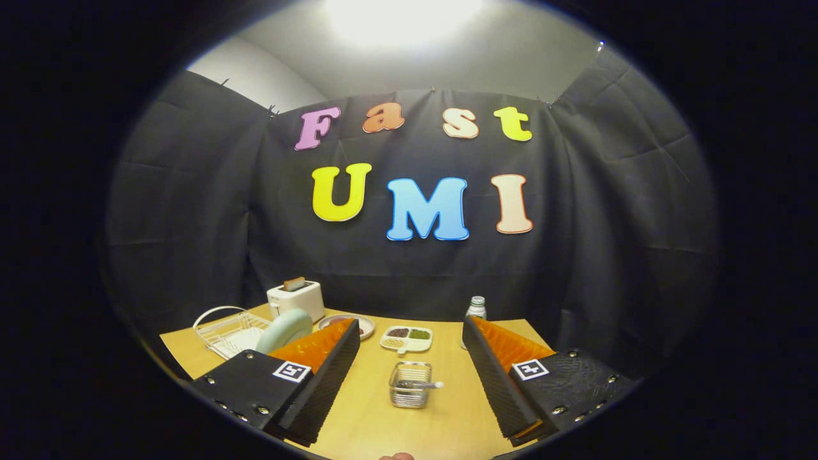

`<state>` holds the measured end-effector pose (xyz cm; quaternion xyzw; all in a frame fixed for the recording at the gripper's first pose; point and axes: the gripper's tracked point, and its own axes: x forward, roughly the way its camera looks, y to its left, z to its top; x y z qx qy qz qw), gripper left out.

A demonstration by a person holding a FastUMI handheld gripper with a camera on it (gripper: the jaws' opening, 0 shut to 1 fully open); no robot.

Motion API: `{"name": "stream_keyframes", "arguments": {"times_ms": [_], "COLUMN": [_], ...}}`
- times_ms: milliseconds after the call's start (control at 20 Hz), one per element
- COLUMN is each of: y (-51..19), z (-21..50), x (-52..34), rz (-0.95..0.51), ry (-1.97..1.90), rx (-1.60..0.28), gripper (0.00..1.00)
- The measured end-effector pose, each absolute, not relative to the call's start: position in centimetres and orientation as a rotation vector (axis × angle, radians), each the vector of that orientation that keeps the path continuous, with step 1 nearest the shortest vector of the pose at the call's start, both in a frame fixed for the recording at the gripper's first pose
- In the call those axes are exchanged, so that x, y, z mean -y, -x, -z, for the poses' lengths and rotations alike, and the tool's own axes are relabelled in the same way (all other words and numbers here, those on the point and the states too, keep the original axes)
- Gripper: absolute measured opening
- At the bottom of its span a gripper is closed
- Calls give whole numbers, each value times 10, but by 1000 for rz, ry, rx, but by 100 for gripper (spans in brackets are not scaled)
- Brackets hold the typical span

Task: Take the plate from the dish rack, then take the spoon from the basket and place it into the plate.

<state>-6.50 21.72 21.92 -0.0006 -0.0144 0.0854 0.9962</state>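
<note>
Your gripper (409, 358) is held above the near part of the wooden table (441, 421), its two fingers spread wide apart with nothing between them; treat it as open and empty. Judge the task as not yet begun. The plate (284, 329), a pale green disc, stands on edge in the white wire dish rack (227, 331) at the far left of the table, just beyond the left finger, which covers its lower part. The first step, lifting that plate out of the rack, is still to do. The spoon (418, 384) lies across the small wire basket (409, 384), which sits on the table ahead of the fingers and roughly midway between them; it appears untouched. Both later steps, taking the spoon and setting it in the plate, are also outstanding. Other items are present and play no part in the task: a white toaster (296, 299) behind the rack, a round dish (358, 324) beside it, a divided tray (407, 338) with small portions beyond the basket, and a bottle (475, 308) near the right finger. To start, you would most likely need to swing the gripper left toward the rack, since the fingers currently point at the basket rather than at the plate.
</note>
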Motion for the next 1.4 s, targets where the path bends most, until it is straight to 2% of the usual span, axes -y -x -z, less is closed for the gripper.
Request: {"name": "stream_keyframes", "arguments": {"times_ms": [250,450,950,1000,1050,1200,1250,1350,1400], "y": [27,-6,-71,-73,-75,-84,-84,-84,-87], "z": [-209,-175,-76,-68,-63,-51,-48,-41,-39], "x": [-310,-377,-449,-449,-451,-460,-464,-468,-466], "rz": [-166,-188,-178,-167,-162,-163,-164,-159,-139], "ry": [-40,-82,-125,-128,-131,-141,-137,-94,-50], "rx": [-51,-164,-545,-579,-601,-653,-673,-707,-717], "gripper": [99,99,97,95,89,87,74,66,57]}}
